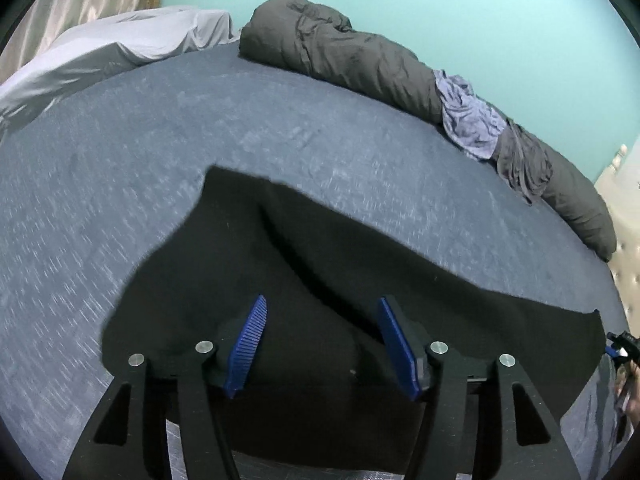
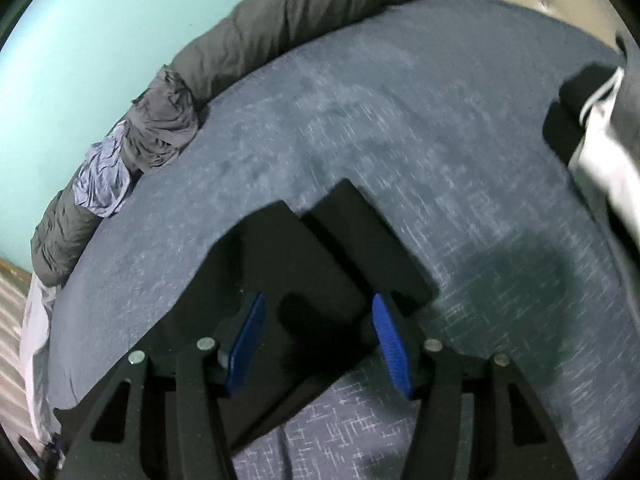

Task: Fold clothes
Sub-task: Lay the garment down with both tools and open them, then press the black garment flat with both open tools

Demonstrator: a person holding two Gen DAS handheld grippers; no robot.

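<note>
No writing showed; both the left gripper (image 1: 322,304) and right gripper (image 2: 318,302) hung spread above the black garment (image 1: 320,248) on the bed (image 1: 160,168).

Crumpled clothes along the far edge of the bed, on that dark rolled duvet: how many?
2: a lilac garment and a grey garment beside it, both bunched on the duvet. More may be hidden behind it.

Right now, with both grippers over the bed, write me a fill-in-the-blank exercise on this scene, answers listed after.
1. The black garment lies on the ____ bed sheet.
2. The left gripper has its blue pads standing ____, clamping nothing.
3. The long rolled grey duvet lies against the ____ wall.
4. The right gripper hangs over the black garment's ____ legs.

Answers: blue; open; turquoise; two
</note>
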